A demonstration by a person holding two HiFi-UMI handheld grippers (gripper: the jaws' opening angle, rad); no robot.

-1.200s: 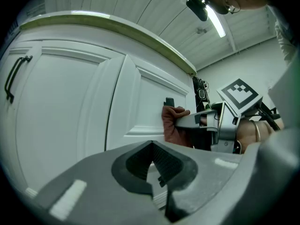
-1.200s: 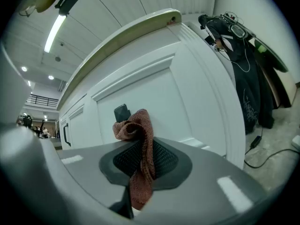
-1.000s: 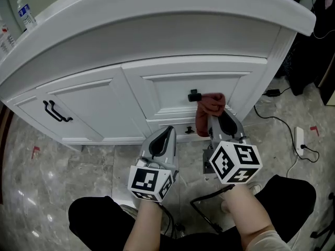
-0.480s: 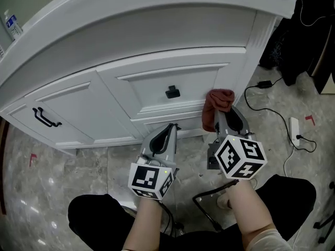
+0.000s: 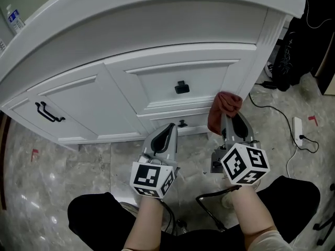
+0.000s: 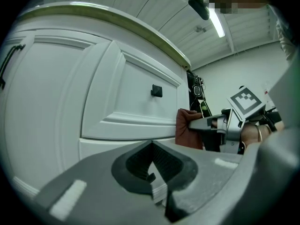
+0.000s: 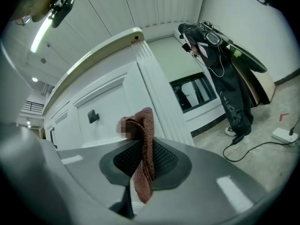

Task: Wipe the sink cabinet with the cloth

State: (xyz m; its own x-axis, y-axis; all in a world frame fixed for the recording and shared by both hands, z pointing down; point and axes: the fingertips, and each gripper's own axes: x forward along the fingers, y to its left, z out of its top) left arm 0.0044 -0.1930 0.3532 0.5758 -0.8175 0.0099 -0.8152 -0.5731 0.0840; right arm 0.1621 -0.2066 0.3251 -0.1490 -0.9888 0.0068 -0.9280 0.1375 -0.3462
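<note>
Right gripper view shows right tongs (image 7: pixel 142 170) clamping cloth (image 7: pixel 146 128).

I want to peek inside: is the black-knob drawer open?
Shut. The drawer front sits flush with the cabinet; no gap shows.

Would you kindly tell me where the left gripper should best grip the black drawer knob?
Probably by two opposite sides of the black drawer knob, coming straight at the drawer front: it is a small square block jutting from that flat panel. The left gripper, now shut, must open first.
</note>
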